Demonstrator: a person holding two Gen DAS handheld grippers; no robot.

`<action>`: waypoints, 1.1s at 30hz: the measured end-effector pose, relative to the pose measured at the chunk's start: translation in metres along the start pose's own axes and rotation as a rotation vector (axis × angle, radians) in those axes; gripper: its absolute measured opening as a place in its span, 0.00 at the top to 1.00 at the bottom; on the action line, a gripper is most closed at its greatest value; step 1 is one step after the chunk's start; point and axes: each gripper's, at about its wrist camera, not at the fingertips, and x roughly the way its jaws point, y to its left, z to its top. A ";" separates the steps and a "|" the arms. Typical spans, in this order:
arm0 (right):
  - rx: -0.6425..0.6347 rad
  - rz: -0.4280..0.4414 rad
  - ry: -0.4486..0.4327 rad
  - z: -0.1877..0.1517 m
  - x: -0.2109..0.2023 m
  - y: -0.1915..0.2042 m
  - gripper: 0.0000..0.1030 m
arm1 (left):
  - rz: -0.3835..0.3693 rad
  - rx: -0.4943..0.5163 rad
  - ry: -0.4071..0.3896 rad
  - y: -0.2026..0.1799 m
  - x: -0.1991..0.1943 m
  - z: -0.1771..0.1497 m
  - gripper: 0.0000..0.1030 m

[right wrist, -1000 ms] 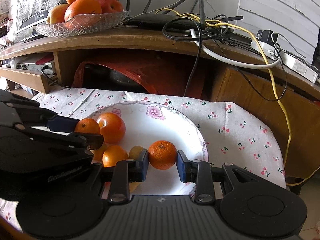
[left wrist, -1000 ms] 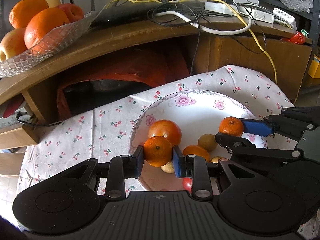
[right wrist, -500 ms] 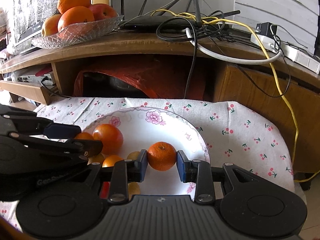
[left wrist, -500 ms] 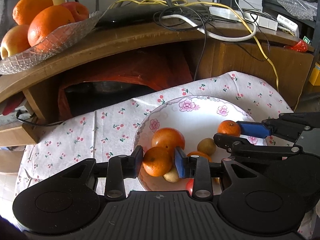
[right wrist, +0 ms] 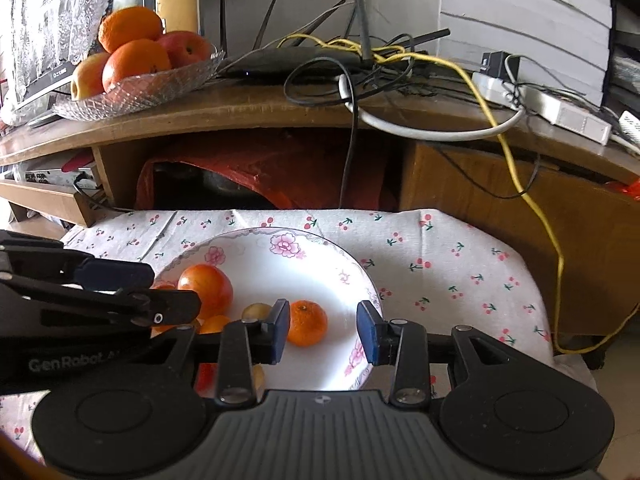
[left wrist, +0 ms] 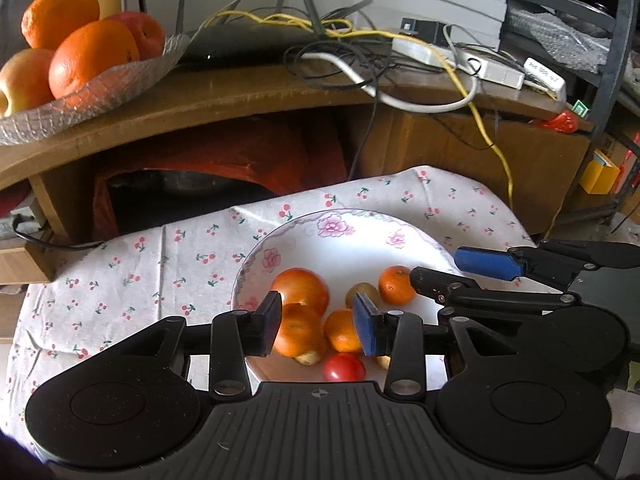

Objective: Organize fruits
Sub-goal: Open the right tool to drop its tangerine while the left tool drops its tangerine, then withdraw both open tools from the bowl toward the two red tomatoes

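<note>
A white flowered plate (left wrist: 352,252) (right wrist: 304,276) sits on a cherry-print cloth (left wrist: 160,260). It holds a large red-orange fruit (left wrist: 302,286) (right wrist: 206,288), several small mandarins, a brown kiwi-like fruit (left wrist: 362,292) and a red tomato (left wrist: 344,367). My left gripper (left wrist: 319,328) is open above the plate's near side, and a mandarin (left wrist: 298,330) lies free beside its left finger. My right gripper (right wrist: 323,330) is open too, with another mandarin (right wrist: 307,322) (left wrist: 396,285) resting on the plate close to its left finger.
On the wooden shelf (left wrist: 240,96) behind, a glass bowl (left wrist: 92,88) (right wrist: 160,84) carries oranges and apples. A router, a power strip and tangled cables (right wrist: 380,64) crowd the shelf's right side. A red bag (right wrist: 280,172) fills the space under it.
Both grippers have opened and let go of their mandarins, which now lie on the plate. Both have drawn back and up a little.
</note>
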 end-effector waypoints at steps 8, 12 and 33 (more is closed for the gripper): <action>-0.044 -0.030 -0.007 -0.008 -0.039 0.016 0.63 | 0.009 0.031 -0.022 -0.004 -0.032 -0.011 0.46; -0.060 -0.057 0.005 -0.018 -0.059 0.027 0.63 | 0.002 0.029 -0.019 -0.004 -0.046 -0.021 0.45; 0.004 -0.164 0.052 -0.042 -0.091 0.044 0.63 | 0.002 0.075 -0.011 -0.012 -0.063 -0.046 0.45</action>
